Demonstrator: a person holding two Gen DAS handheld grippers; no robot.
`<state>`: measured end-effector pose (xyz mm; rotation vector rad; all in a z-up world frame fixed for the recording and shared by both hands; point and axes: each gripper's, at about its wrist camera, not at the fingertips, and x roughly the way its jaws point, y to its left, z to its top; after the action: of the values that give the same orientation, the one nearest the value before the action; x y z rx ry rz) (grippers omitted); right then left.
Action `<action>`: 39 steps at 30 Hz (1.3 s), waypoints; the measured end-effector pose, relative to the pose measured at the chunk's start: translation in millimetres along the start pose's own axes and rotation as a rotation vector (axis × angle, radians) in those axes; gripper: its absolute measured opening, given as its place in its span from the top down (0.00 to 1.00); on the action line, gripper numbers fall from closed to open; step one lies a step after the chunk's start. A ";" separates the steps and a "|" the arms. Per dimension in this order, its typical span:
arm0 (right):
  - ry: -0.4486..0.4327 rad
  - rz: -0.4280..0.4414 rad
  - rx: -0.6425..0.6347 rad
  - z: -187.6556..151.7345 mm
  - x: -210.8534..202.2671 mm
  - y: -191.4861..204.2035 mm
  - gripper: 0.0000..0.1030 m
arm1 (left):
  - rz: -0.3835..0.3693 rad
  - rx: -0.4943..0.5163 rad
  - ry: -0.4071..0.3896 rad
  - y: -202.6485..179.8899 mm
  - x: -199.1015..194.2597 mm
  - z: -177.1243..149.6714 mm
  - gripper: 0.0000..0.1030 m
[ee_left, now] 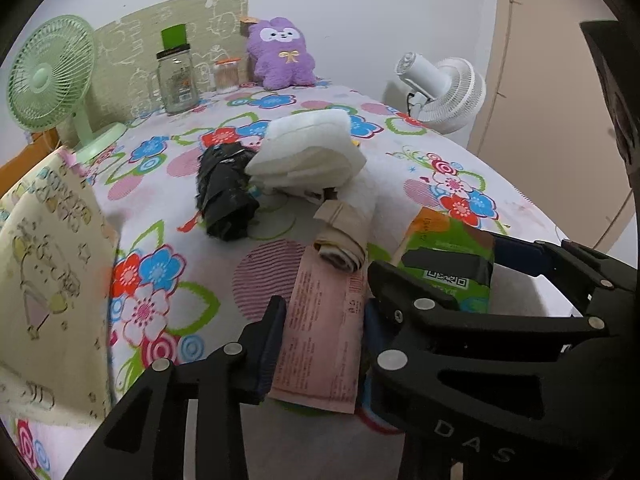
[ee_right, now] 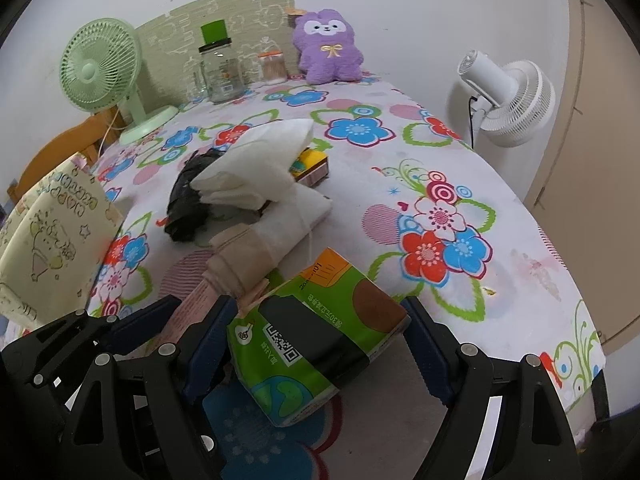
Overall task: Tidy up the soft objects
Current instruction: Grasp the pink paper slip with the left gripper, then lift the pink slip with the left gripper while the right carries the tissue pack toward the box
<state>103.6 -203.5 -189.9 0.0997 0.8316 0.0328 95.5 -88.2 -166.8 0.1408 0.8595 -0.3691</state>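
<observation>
On the flowered tablecloth [ee_left: 192, 200] lie a pink flat packet [ee_left: 320, 340], a green tissue pack [ee_right: 316, 344], a beige rolled cloth [ee_left: 340, 240], a white folded towel [ee_left: 308, 152] and a black bundle [ee_left: 226, 196]. My left gripper [ee_left: 320, 320] stands open with its fingers on either side of the pink packet. My right gripper [ee_right: 316, 336] stands open around the green tissue pack [ee_left: 448, 268], its pads close to the pack's sides. A purple plush [ee_right: 326, 46] sits at the far edge. A cream fabric bag [ee_left: 44, 280] stands at the left.
A green fan [ee_left: 48, 84], a glass jar [ee_left: 176, 80] and a small cotton-swab jar [ee_left: 226, 76] stand at the back. A white fan [ee_right: 508, 100] stands beyond the table's right edge. A small yellow box [ee_right: 312, 166] lies behind the towel.
</observation>
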 end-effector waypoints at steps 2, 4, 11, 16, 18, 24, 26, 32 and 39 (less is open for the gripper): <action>0.003 0.010 -0.008 -2.6 -3.0 5.0 0.18 | 0.007 -0.012 0.001 2.5 -3.2 -2.6 0.61; 0.003 0.015 -0.011 -3.4 -4.4 7.1 0.18 | 0.020 -0.027 0.000 6.2 -6.9 -5.1 0.61; -0.018 0.033 -0.028 -4.6 -16.1 21.7 0.18 | 0.050 -0.060 -0.028 13.4 -24.3 -9.1 0.61; -0.040 0.034 -0.037 -0.1 -25.6 28.3 0.18 | 0.058 -0.079 -0.050 17.1 -34.4 -5.2 0.62; -0.057 0.036 -0.039 5.6 -31.9 30.9 0.18 | 0.064 -0.085 -0.062 17.7 -39.3 -1.3 0.62; -0.087 0.040 -0.039 18.5 -42.7 32.6 0.18 | 0.078 -0.095 -0.087 17.7 -49.1 12.4 0.62; -0.098 0.042 -0.041 23.2 -47.4 33.3 0.18 | 0.084 -0.097 -0.095 17.0 -52.3 17.3 0.62; -0.120 0.049 -0.043 36.1 -57.6 31.6 0.18 | 0.094 -0.093 -0.113 13.7 -62.4 30.4 0.62; -0.146 0.058 -0.048 53.1 -69.6 30.1 0.18 | 0.117 -0.089 -0.139 8.8 -74.8 48.9 0.62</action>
<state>96.2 -182.2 -100.2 0.0801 0.6810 0.0991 89.2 -73.7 -78.3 0.0812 0.7257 -0.2281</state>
